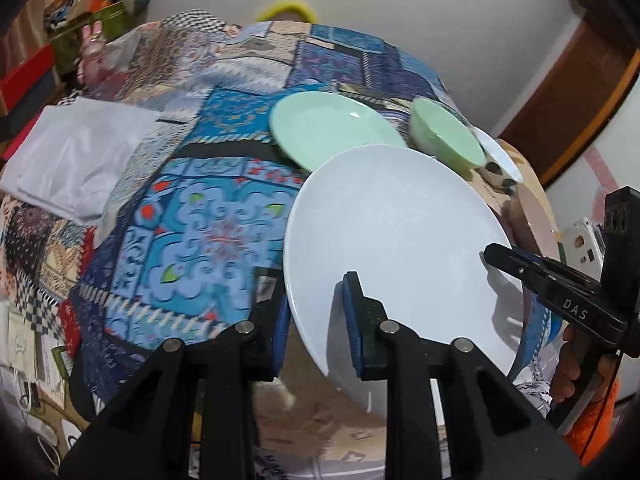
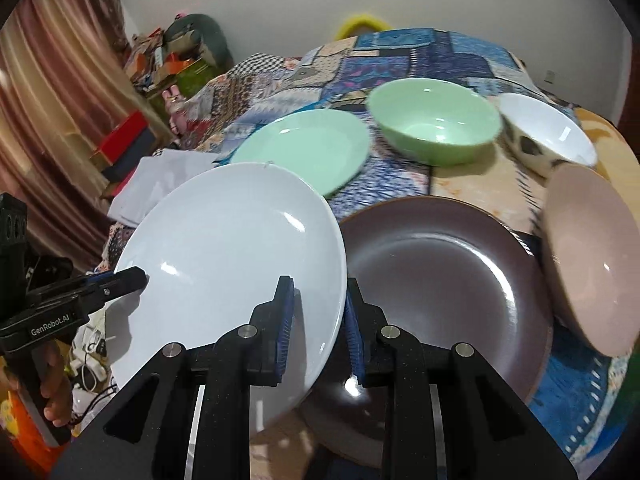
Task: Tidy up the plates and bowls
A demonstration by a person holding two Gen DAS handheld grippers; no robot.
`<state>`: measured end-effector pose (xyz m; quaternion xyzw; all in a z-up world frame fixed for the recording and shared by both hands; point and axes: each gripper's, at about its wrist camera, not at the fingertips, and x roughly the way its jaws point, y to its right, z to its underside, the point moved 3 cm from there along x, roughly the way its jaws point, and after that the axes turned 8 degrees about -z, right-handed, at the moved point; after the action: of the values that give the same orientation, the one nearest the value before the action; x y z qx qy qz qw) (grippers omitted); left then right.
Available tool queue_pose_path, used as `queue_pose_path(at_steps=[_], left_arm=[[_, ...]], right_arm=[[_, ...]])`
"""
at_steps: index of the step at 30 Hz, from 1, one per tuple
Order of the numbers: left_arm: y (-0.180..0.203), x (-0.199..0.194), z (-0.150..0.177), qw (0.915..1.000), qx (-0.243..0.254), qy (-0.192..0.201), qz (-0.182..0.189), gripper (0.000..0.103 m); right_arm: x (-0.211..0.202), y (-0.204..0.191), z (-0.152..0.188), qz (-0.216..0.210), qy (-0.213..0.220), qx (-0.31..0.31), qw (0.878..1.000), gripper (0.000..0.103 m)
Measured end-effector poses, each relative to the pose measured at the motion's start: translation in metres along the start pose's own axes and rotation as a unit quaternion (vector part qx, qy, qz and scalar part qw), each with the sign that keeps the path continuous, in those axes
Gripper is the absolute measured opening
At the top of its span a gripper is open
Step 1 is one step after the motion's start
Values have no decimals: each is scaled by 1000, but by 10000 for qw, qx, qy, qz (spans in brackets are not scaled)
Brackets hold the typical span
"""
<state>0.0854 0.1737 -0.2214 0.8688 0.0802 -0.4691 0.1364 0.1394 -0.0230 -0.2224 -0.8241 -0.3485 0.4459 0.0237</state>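
Both grippers hold one large white plate (image 1: 400,232) (image 2: 224,248), tilted above the patchwork tablecloth (image 1: 192,232). My left gripper (image 1: 316,320) is shut on its near-left rim, one finger above and one below. My right gripper (image 2: 318,320) is shut on the opposite rim and shows in the left wrist view as a black clamp (image 1: 504,258). Under the white plate's right edge lies a dark brown plate (image 2: 448,272). Behind them are a green plate (image 2: 308,148), a green bowl (image 2: 432,124), a white spotted bowl (image 2: 548,136) and a pink bowl (image 2: 592,256).
A folded white cloth (image 1: 80,152) lies on the table's left side. Boxes and clutter (image 2: 132,136) stand beyond the left edge, with cables on the floor below. A person's hand (image 1: 572,368) grips the right tool's handle. Open tablecloth shows left of the plates.
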Motion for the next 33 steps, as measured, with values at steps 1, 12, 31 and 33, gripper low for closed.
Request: queue_pose_path(at_steps=[1, 12, 31, 33], left_arm=[[6, 2, 0, 10000, 42, -21, 27, 24], [62, 32, 1, 9983, 423, -317, 263, 24], [110, 67, -3, 9939, 888, -589, 296, 26], [110, 69, -4, 9940, 866, -598, 300, 26]], right_arm=[[-3, 3, 1, 21, 16, 27, 10000, 24], [-30, 54, 17, 244, 97, 431, 9987, 24], [-42, 102, 33, 270, 107, 933, 9952, 24], [-41, 102, 32, 256, 108, 943, 9952, 24]])
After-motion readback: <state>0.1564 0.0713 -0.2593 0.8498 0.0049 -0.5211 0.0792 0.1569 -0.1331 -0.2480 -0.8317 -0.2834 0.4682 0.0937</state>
